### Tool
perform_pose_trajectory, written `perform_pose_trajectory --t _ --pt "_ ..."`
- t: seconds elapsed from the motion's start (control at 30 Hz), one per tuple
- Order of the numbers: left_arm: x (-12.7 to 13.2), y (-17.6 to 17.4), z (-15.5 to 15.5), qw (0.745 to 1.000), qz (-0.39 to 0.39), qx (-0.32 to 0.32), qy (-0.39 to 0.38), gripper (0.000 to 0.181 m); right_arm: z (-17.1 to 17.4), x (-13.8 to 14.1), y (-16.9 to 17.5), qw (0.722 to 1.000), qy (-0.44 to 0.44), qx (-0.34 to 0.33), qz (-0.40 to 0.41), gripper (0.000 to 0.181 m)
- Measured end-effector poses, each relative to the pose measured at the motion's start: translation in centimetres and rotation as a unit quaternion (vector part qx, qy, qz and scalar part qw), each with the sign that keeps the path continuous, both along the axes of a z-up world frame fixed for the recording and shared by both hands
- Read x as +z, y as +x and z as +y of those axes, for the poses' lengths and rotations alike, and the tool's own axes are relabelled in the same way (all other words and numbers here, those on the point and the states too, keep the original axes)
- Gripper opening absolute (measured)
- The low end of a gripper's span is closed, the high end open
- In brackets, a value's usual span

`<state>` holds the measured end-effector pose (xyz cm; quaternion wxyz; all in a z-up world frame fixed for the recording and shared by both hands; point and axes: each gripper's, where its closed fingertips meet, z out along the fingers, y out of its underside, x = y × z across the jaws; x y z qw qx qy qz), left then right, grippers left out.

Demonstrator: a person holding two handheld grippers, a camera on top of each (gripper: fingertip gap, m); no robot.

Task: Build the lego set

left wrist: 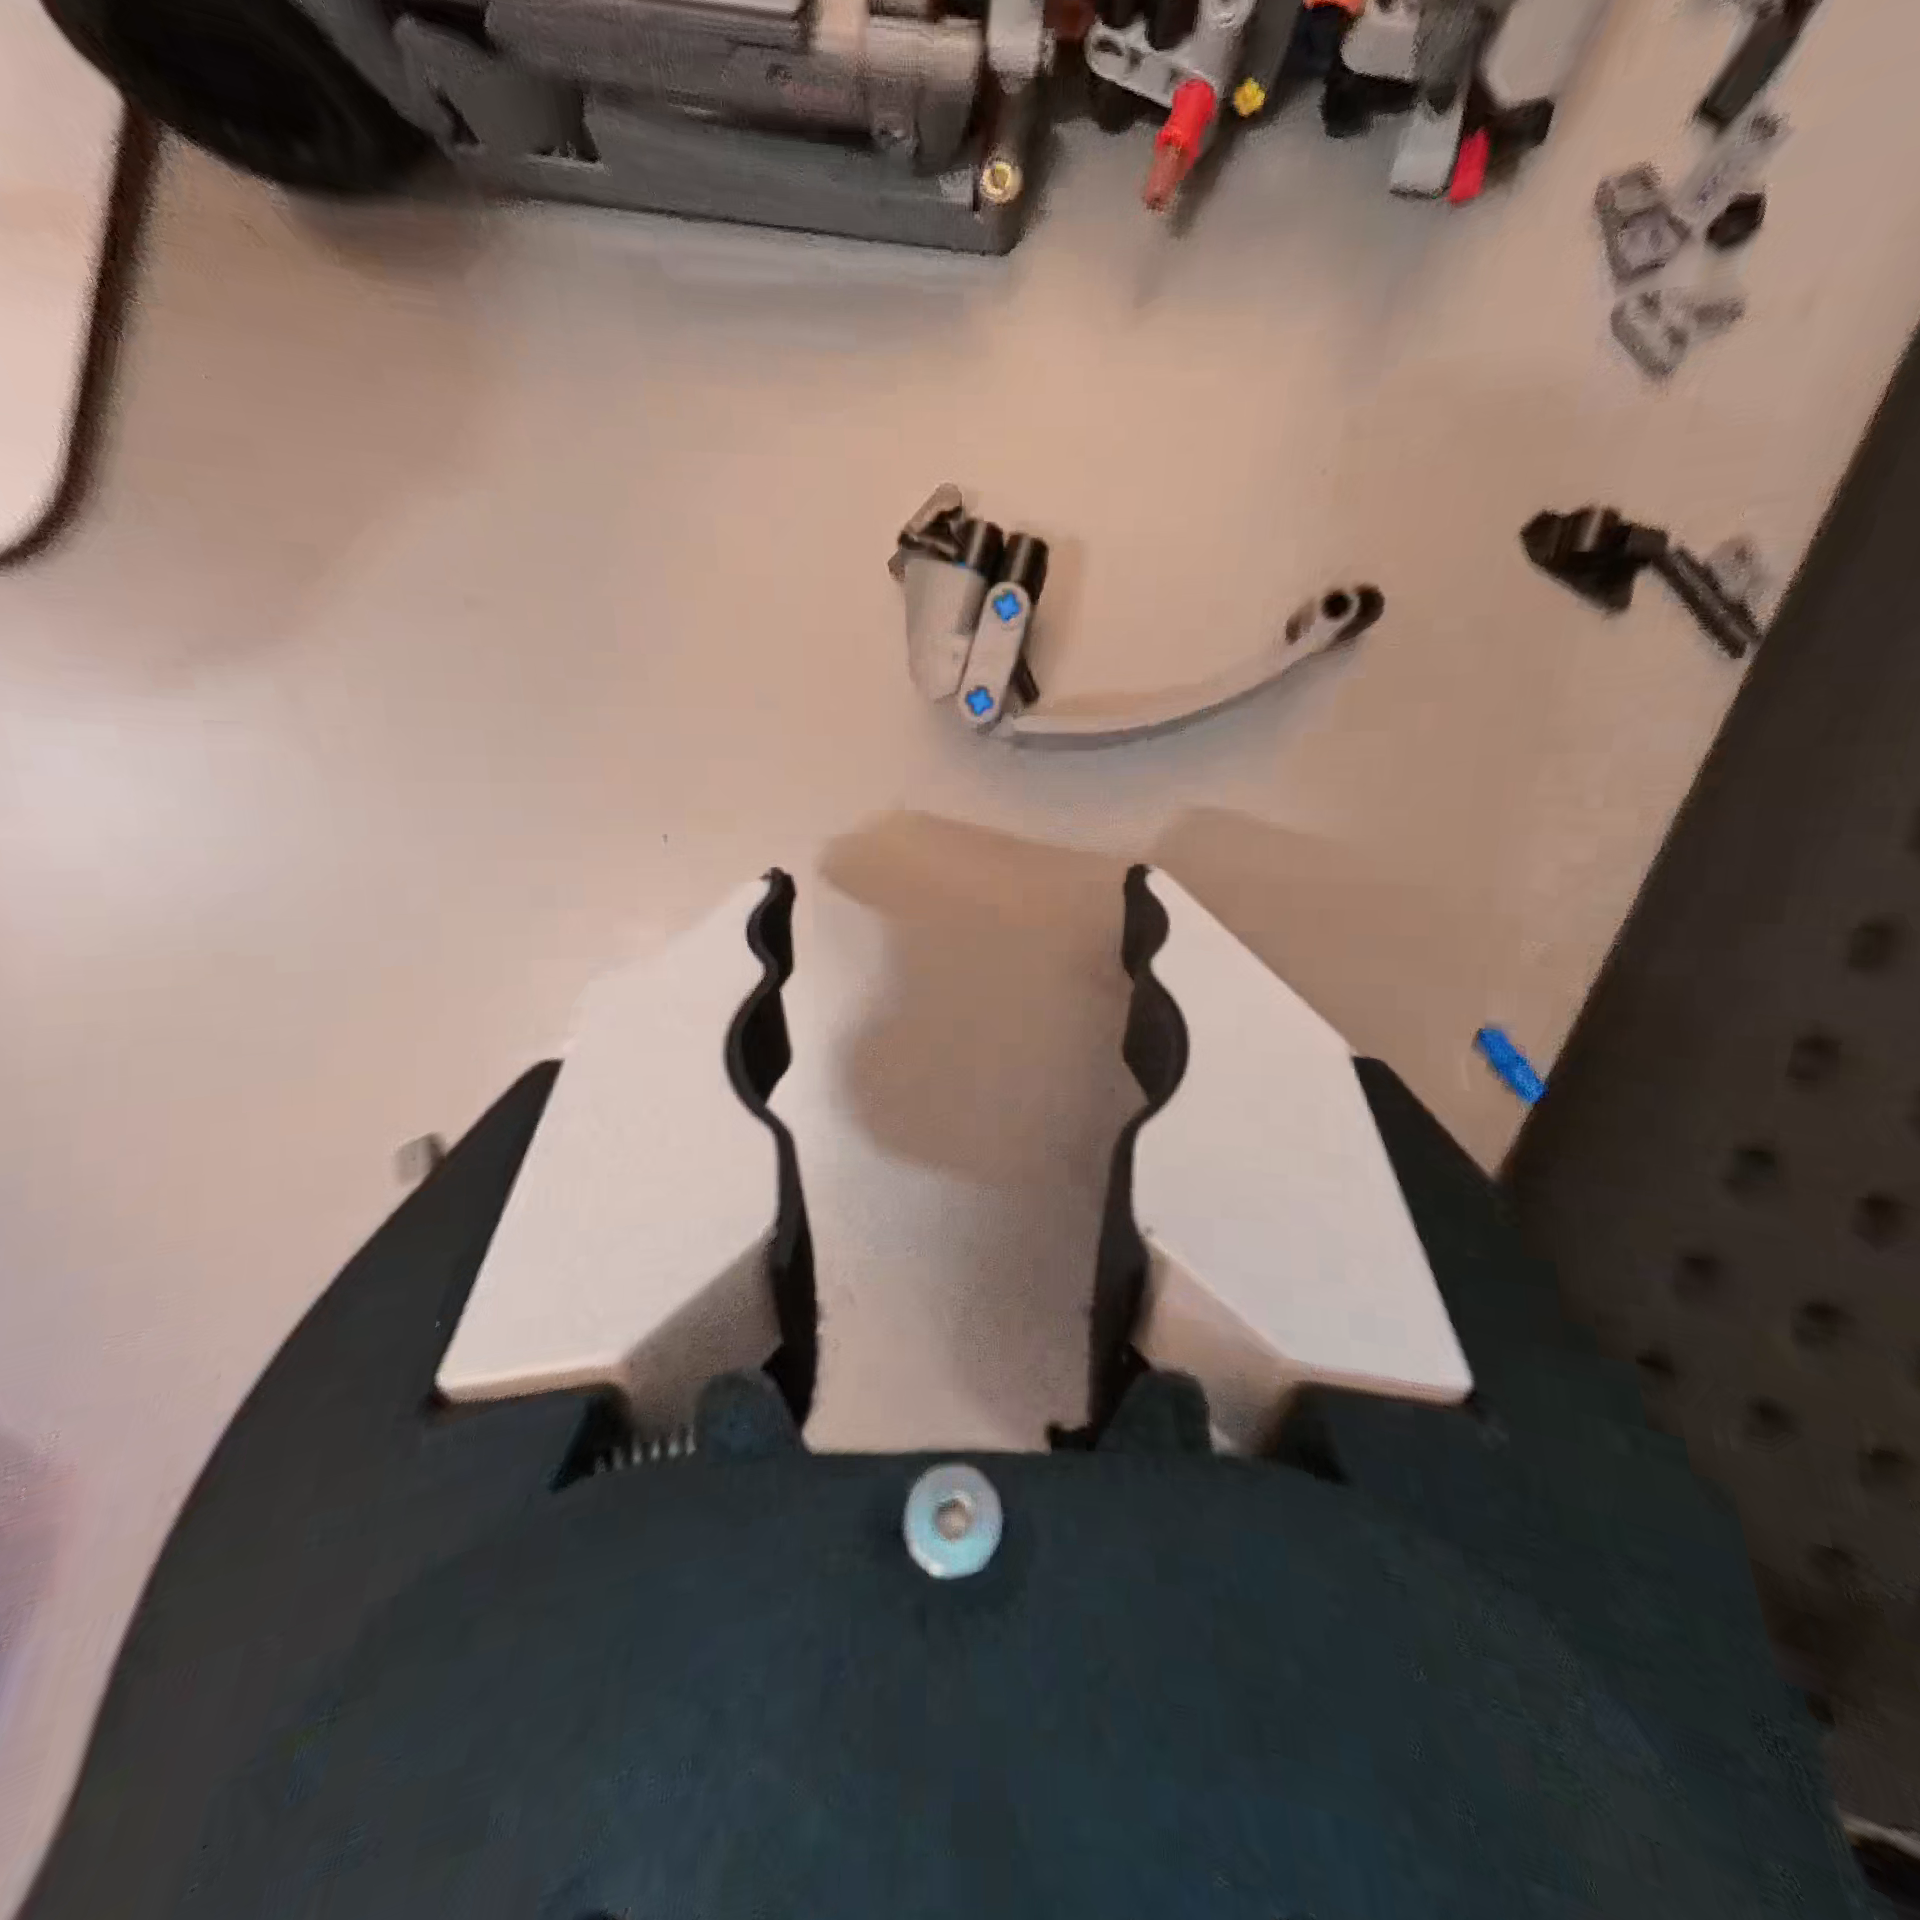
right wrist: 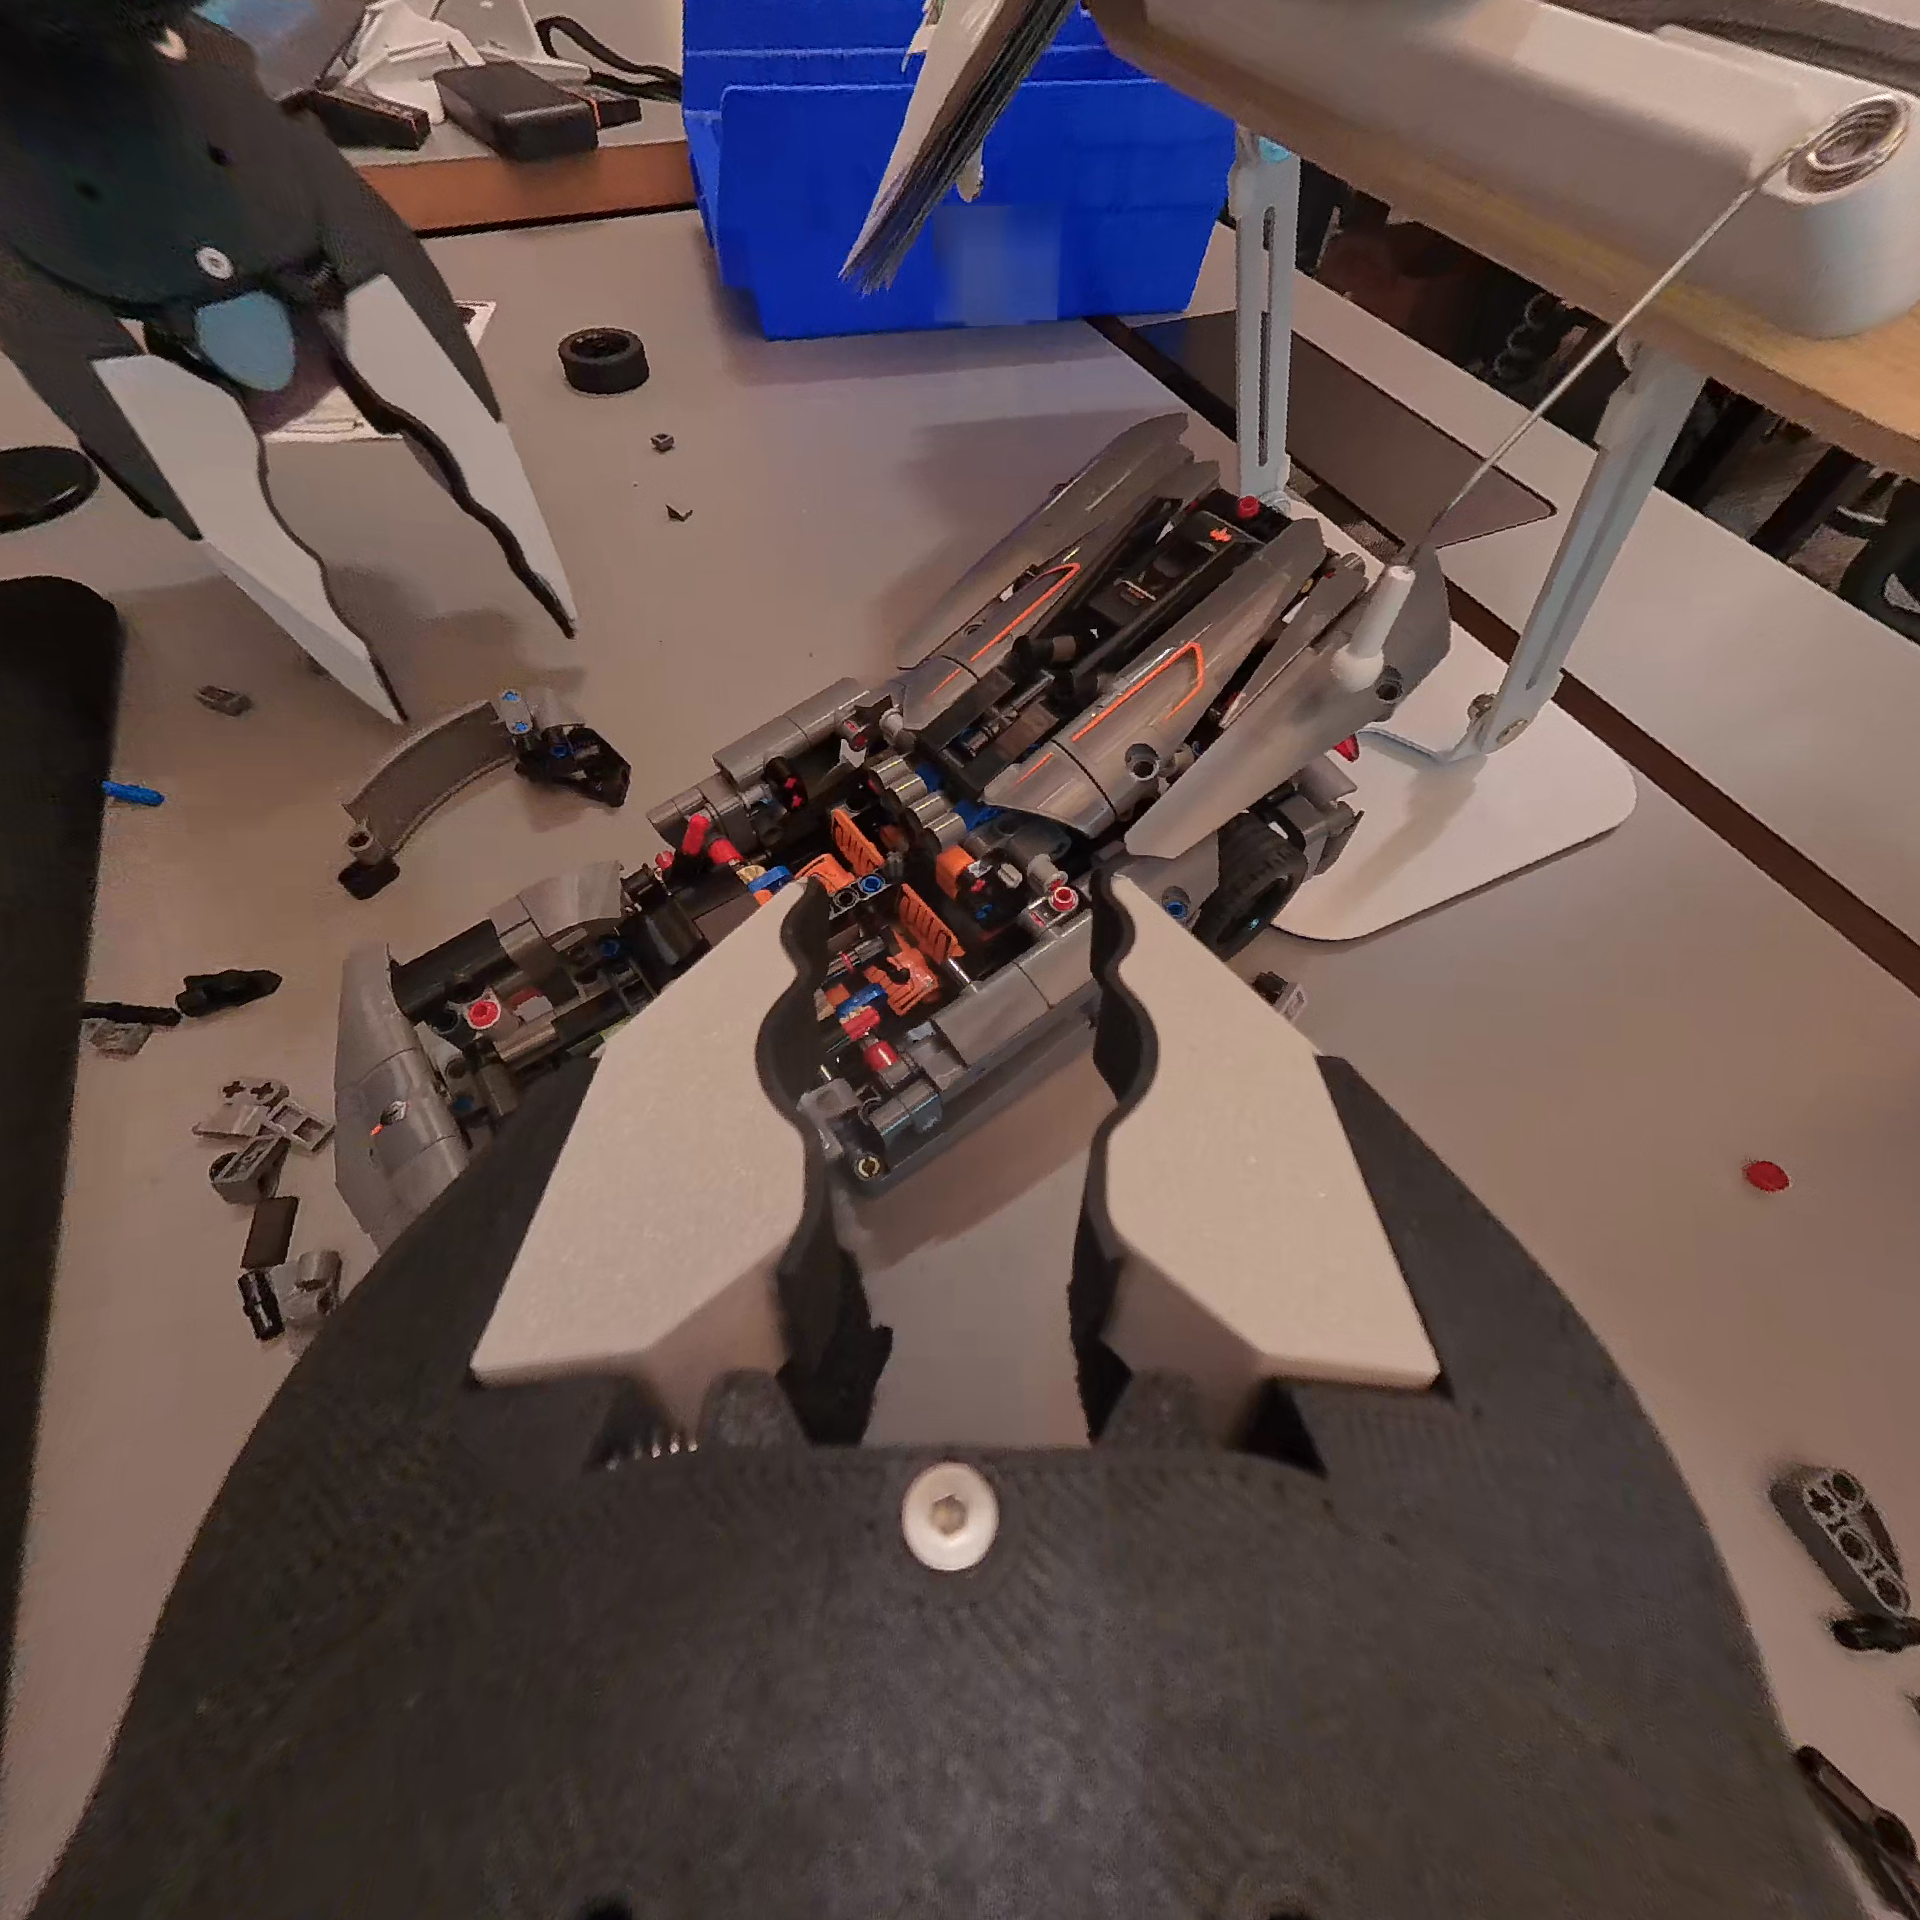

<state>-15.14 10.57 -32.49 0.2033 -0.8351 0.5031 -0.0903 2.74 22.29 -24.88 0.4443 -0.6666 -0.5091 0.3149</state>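
Observation:
A part-built grey, black and orange lego car lies on the table, its edge also at the top of the left wrist view. A small sub-assembly, a curved grey arch piece with blue pins, lies on the table ahead of my left gripper, which is open and empty above it. It also shows in the right wrist view, under the left gripper. My right gripper is open and empty, hovering over the car's near end.
Loose grey and black pieces lie at the table's left; a black piece and a blue pin lie right of the arch. A black perforated pad, a blue bin, a loose tyre, and a white stand are nearby. Tip to tip, the grippers are about 25 cm apart. To reach the blue pin in a straight line is about 9 cm for my left fingers, about 25 cm for my right. Seen from the right wrist view as well.

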Motion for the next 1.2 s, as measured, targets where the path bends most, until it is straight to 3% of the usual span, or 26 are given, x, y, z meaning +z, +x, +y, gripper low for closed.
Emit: perform_pose_trajectory --t 0.3,0.47,0.57,0.7,0.97,1.07,1.2 --pt "0.9 3.9 0.8 0.985 -0.151 0.052 -0.072 0.046 -0.2 0.3 -0.1 1.000 0.001 0.001 0.003 0.048" --pt "-0.3 5.2 0.4 0.981 -0.153 0.055 -0.107 0.036 -0.5 0.2 -0.2 1.000 0.006 0.005 -0.001 0.048" --pt "-0.7 5.0 0.5 0.983 -0.137 0.062 -0.103 0.016 -0.4 0.3 -0.2 1.000 0.005 0.004 0.001 0.048" --pt "-0.6 5.2 0.7 0.986 -0.130 0.056 -0.084 0.016 -0.7 0.4 -0.4 1.000 0.010 0.007 -0.001 0.048" --pt "5.0 6.4 2.5 0.985 -0.155 0.026 0.076 0.015 -4.6 1.7 -2.7 0.995 0.064 0.078 -0.005 0.042" --pt "6.8 7.6 2.5 0.979 -0.123 -0.009 0.160 0.015 -6.5 1.5 -4.1 0.994 0.039 0.104 -0.007 0.040" --pt "7.9 9.0 2.6 0.954 -0.009 -0.062 0.294 0.015 -8.4 1.3 -5.3 0.991 -0.015 0.132 0.005 0.040"
